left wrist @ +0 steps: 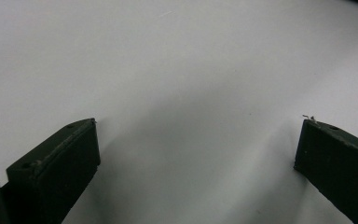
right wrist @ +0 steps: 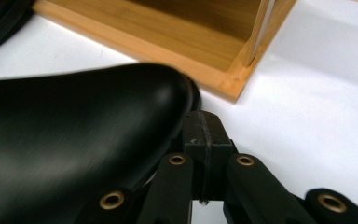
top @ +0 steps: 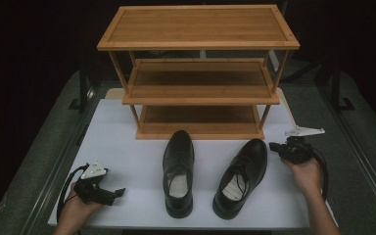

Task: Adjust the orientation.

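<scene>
Right gripper (right wrist: 204, 135), jaws pressed together, nudges the stiff, glossy, likely slippery right shoe (top: 241, 175); left gripper (left wrist: 198, 149) rests spread; the collar looks the best hold.

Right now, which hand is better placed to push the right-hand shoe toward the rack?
The right. Its shut right gripper sits by the right shoe toe, near the bamboo rack. The left gripper rests open on the bare white tabletop, far off.

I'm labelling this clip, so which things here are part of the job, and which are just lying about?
Part of the job:
- right shoe, toe beside the shut right gripper
- left shoe
- wooden rack

Lying about:
- nothing loose; the left gripper rests open on the white table
</scene>
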`<state>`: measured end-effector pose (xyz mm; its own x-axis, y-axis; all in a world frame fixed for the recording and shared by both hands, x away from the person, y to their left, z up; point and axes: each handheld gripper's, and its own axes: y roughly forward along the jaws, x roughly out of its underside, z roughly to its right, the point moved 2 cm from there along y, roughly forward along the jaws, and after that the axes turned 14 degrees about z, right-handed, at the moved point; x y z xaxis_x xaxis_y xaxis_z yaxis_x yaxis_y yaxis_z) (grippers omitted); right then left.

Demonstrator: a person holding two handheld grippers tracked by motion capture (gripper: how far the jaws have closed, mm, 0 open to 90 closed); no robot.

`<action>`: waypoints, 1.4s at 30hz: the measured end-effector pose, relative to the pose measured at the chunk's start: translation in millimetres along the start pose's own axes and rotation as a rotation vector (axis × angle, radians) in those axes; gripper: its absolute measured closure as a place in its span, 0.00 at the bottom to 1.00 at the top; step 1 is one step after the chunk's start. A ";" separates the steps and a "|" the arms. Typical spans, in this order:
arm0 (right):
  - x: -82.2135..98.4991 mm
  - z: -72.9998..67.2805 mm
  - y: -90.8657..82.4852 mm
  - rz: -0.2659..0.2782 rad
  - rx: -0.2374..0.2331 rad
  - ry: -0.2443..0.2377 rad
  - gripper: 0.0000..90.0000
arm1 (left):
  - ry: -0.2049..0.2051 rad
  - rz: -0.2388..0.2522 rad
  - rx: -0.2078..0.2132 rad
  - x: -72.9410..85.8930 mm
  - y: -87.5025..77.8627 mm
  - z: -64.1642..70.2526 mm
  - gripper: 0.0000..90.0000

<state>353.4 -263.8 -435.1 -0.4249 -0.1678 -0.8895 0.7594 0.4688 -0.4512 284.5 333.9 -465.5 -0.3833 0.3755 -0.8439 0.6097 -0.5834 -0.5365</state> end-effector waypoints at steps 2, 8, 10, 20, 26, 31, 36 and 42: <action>3.9 -5.8 -7.4 -0.001 -0.004 -0.009 1.00 | -0.001 -0.001 0.000 0.0 -0.1 0.0 0.00; 13.3 -24.7 -29.6 -0.015 0.041 -0.061 1.00 | 0.001 -0.003 0.001 0.0 -0.3 0.0 0.00; 16.4 -32.3 -36.5 -0.017 0.021 -0.064 1.00 | 0.000 -0.002 0.001 0.0 -0.2 0.0 0.00; 43.3 -69.9 -61.4 -0.024 -0.082 -0.051 1.00 | 0.001 -0.003 0.001 0.0 -0.2 0.1 0.00; 59.7 -86.2 -59.9 -0.054 -0.145 -0.044 1.00 | 0.001 -0.003 0.001 0.0 -0.1 0.0 0.00; 59.9 -91.9 -51.2 -0.059 -0.179 -0.051 1.00 | 0.001 -0.004 0.001 0.0 -0.2 0.0 0.00; 60.1 -92.4 -47.4 -0.058 -0.195 -0.041 1.00 | 0.001 -0.003 0.001 0.0 -0.1 0.0 0.00; 59.5 -93.1 -45.7 -0.056 -0.200 -0.038 1.00 | 0.001 -0.005 0.002 -0.1 0.0 -0.1 0.00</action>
<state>247.6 -214.5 -460.7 -0.4419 -0.2294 -0.8672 0.6205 0.6200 -0.4802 284.5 333.9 -465.4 -0.3852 0.3791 -0.8414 0.6069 -0.5828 -0.5404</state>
